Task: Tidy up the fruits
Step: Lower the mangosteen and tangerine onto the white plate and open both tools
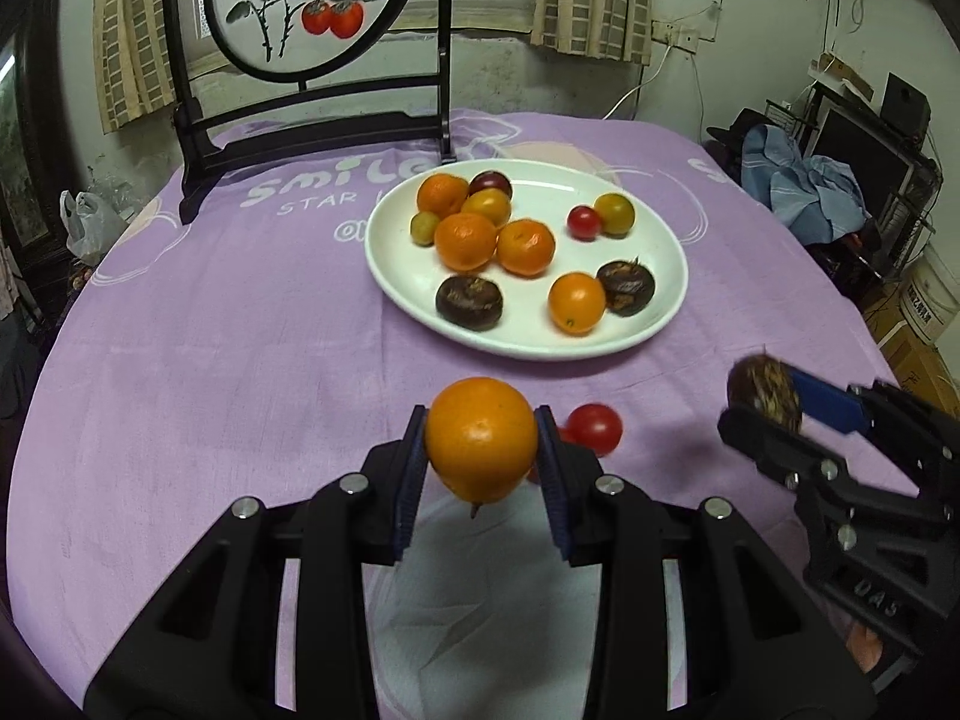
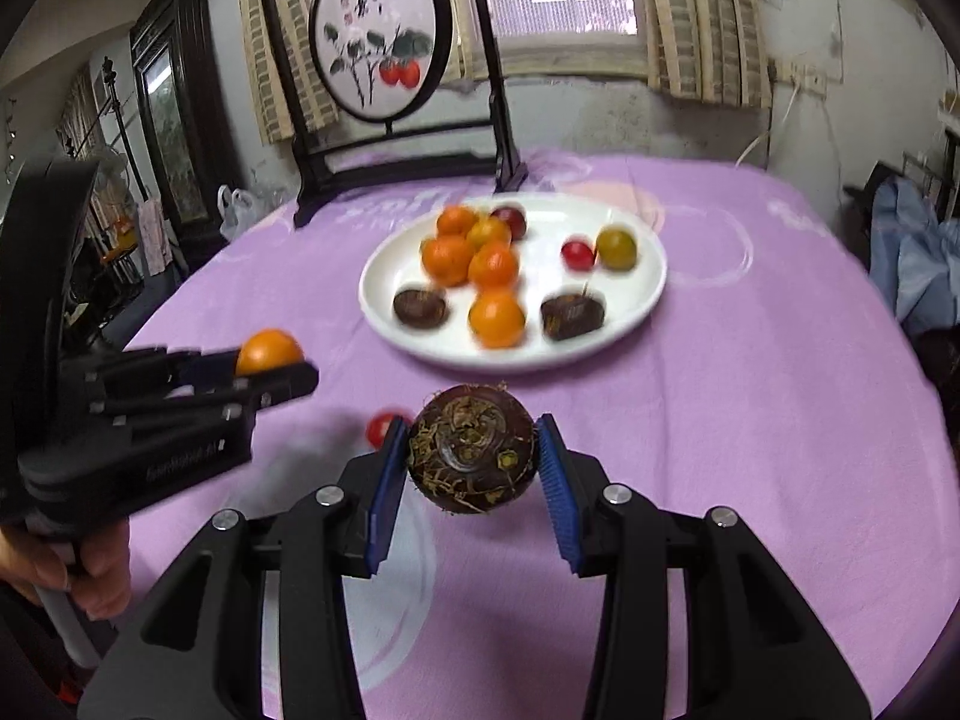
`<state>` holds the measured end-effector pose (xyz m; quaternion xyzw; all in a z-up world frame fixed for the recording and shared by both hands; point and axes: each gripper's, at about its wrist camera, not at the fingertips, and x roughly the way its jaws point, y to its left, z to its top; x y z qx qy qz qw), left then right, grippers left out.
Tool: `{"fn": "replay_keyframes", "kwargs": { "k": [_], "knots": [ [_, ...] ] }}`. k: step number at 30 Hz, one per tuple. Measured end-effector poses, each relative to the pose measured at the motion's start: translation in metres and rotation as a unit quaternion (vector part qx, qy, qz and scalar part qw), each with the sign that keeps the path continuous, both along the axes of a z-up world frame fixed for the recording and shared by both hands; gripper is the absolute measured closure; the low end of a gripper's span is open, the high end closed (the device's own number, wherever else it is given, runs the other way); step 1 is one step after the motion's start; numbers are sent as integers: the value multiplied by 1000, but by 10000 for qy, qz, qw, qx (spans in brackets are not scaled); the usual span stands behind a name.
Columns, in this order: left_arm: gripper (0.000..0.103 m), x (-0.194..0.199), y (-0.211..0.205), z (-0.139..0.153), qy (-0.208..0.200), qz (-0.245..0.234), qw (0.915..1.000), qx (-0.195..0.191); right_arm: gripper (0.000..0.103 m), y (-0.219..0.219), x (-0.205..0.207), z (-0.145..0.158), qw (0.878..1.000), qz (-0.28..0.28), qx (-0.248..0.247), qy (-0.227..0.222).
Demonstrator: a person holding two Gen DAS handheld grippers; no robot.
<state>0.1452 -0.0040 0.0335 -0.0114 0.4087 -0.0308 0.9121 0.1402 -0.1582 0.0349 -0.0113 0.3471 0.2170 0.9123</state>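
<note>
My left gripper is shut on an orange tomato, held above the purple cloth. My right gripper is shut on a dark brown water chestnut; the same chestnut shows at the right of the left wrist view. A white plate lies farther back with several oranges, small tomatoes and two dark chestnuts on it. One red cherry tomato lies on the cloth just behind my left gripper's right finger. In the right wrist view the left gripper holds its orange tomato at the left.
A dark wooden stand with a round painted screen stands at the table's far side behind the plate. A person's hand grips the left tool's handle. The round table is covered by a purple cloth; clutter and boxes sit beyond its right edge.
</note>
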Motion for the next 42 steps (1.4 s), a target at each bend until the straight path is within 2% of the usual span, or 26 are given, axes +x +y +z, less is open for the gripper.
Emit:
{"fn": "replay_keyframes", "kwargs": {
  "k": [4,8,13,21,22,24,26,28,36,42],
  "knots": [
    [68,15,-2,13,-136,-64,9998,-140,60,2,26,17,9996,-122,-87,-257],
    [68,40,-2,17,-151,-42,9993,-334,60,5,59,18,9990,-277,-139,-332],
    [68,79,-7,11,-66,-10,9992,-403,60,15,107,-3,9986,-457,-277,-56],
    [67,118,3,-17,358,256,9965,-709,59,20,143,-28,9984,-443,-190,306],
    [61,122,6,-20,359,345,9956,-797,59,20,144,-28,9982,-482,-205,285],
    [37,124,11,-20,294,539,9946,-833,58,15,143,-26,9977,-622,-152,238],
    [21,120,15,-17,151,667,9943,-824,55,9,141,-23,9978,-634,3,216],
    [19,115,16,-13,6,650,9949,-776,48,3,134,-20,9977,-663,69,130],
    [16,89,20,-7,29,624,9952,-759,47,1,97,-18,9991,-395,-52,129],
    [15,56,23,-13,124,679,9957,-618,47,-1,63,-19,9994,-279,-168,120]
  ]
}}
